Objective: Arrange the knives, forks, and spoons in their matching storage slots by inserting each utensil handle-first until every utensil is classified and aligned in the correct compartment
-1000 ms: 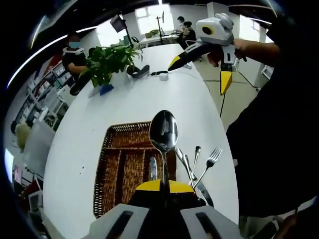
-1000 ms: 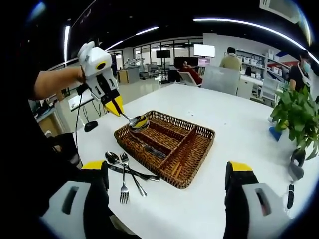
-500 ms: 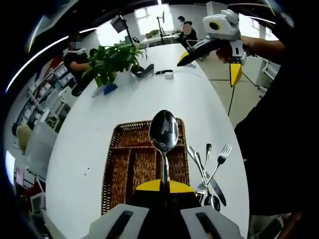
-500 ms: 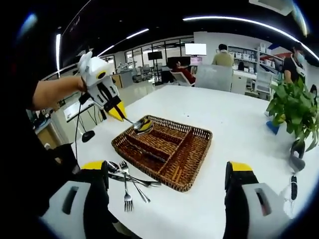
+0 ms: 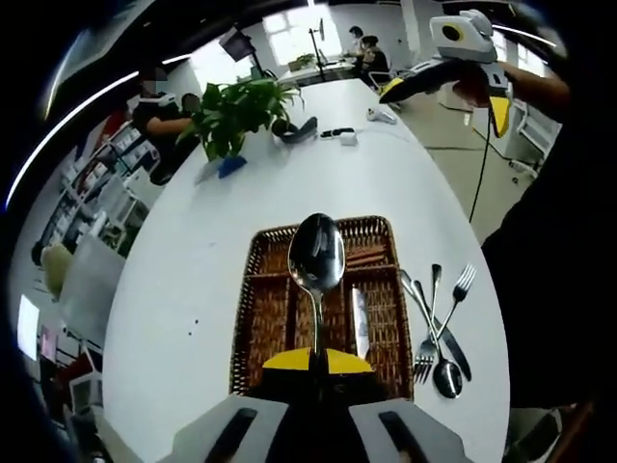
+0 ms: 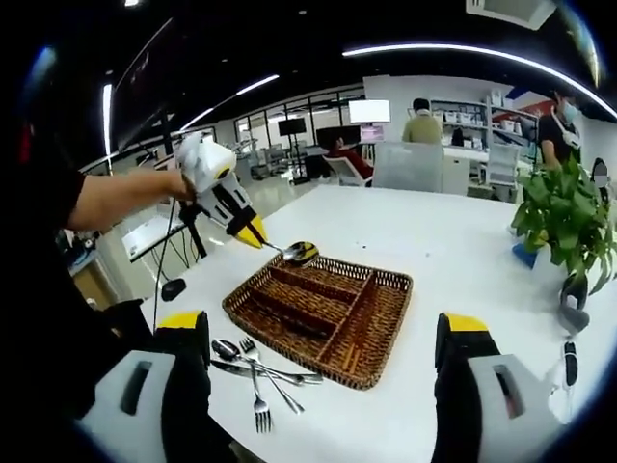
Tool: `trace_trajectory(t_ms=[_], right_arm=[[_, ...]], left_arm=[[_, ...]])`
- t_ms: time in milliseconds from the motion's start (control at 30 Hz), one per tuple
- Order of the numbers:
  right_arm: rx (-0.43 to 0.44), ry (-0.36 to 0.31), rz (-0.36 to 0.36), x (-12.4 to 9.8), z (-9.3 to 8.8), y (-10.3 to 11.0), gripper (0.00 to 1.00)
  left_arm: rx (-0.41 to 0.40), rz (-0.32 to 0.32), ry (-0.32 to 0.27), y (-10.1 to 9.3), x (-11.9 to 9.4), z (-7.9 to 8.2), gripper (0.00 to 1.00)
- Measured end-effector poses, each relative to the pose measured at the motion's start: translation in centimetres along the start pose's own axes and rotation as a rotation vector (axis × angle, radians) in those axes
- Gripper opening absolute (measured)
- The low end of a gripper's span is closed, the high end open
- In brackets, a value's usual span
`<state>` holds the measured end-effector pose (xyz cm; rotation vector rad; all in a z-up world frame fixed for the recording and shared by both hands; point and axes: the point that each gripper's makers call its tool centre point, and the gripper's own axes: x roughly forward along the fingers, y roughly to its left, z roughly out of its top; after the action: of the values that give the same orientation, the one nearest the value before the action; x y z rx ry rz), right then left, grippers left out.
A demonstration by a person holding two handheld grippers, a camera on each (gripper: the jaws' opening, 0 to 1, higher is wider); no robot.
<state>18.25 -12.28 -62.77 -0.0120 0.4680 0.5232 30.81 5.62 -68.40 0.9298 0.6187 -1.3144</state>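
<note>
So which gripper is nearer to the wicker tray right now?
Left. The left gripper holds a spoon just above the wicker tray's far rim, while the right gripper hangs open, high up and well off to the side.

Open-plan office: long white table (image 6: 453,251), potted plant (image 6: 564,207) on it, far desks with seated people (image 6: 420,121), wall screens (image 6: 369,110), shelving (image 5: 92,188) at one side, glass partitions (image 6: 280,130), ceiling strip lights (image 6: 453,48).
</note>
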Motion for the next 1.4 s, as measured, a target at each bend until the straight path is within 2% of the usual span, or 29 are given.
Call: trace_trajectory(t_ms=[100, 400, 467, 633, 967, 1233, 1400], right_arm=[[0.012, -0.012, 0.001, 0.0, 0.2, 0.0, 0.99], [0.011, -0.008, -0.012, -0.5, 0.5, 0.0, 0.99], [0.026, 0.012, -0.020, -0.7, 0.2, -0.1, 0.99], [0.013, 0.025, -0.045, -1.1, 0.4, -0.5, 0.99], [0.020, 0.029, -0.054, -1.1, 0.4, -1.0, 0.99], [0.024, 0.037, -0.052, -0.9, 0.0, -1.2, 0.99], [0.026, 0.038, -0.054, -1.0, 0.0, -1.3, 0.99]], left_arm=[[0.039, 0.004, 0.002, 0.9, 0.0, 0.0, 0.00], [0.047, 0.023, -0.002, 5.2, 0.3, 0.0, 0.00], [0.047, 0.031, -0.003, 6.2, 0.6, -0.1, 0.00], [0.060, 0.035, 0.013, 7.7, 1.3, -0.3, 0.00], [0.021, 0.055, 0.025, 11.1, 2.5, 0.1, 0.00], [0.003, 0.059, 0.014, 12.0, 2.3, 0.7, 0.00], [0.004, 0.056, 0.021, 12.2, 2.8, 0.4, 0.00]])
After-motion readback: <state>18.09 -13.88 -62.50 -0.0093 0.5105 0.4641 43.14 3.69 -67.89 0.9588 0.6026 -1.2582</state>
